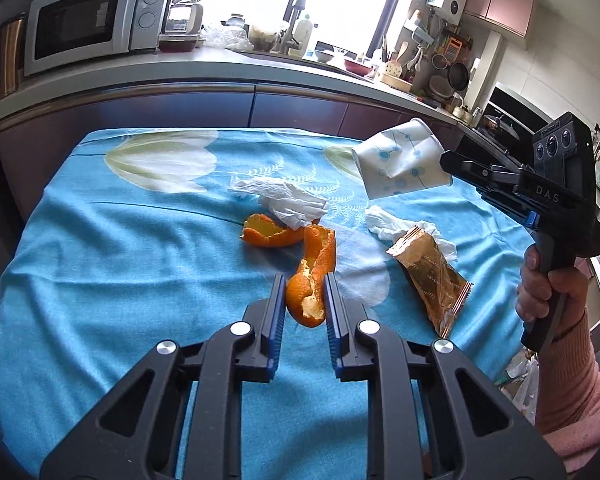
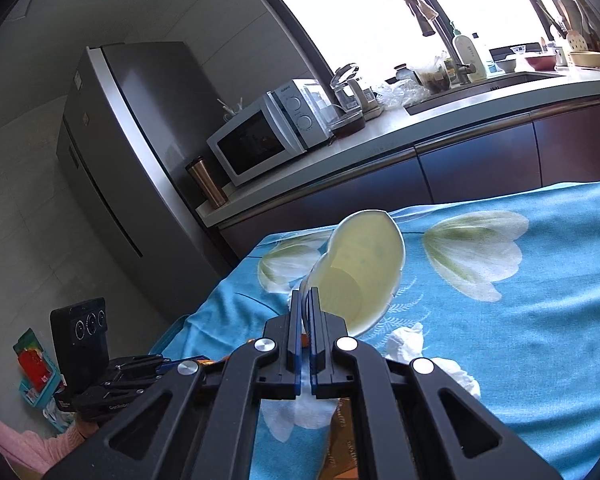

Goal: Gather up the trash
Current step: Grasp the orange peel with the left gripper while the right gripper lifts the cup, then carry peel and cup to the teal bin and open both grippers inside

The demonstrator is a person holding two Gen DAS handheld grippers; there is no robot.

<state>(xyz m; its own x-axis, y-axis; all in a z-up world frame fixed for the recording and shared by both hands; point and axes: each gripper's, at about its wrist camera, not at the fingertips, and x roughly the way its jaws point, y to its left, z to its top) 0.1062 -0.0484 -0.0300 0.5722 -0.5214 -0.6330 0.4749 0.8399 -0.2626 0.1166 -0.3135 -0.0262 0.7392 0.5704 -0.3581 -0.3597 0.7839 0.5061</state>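
Orange peel point(image 1: 311, 280) lying on blue tablecloth point(image 1: 100, 264), between partly open jaws of left gripper point(image 1: 304, 300), not yet pinched. Peel looking light, soft, tearable; gripping thick curled end seems safest. Right gripper point(image 2: 309, 300) clamping rim of crushed paper cup point(image 2: 360, 276), holding it above table.

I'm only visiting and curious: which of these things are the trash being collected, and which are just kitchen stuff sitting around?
Trash for the job:
- crushed paper cup, pinched in the right gripper
- orange peel, between the left gripper's fingers
- second orange peel
- crumpled tissues
- golden snack wrapper

Just lying about:
- microwave
- fridge
- copper tumbler
- soap bottle
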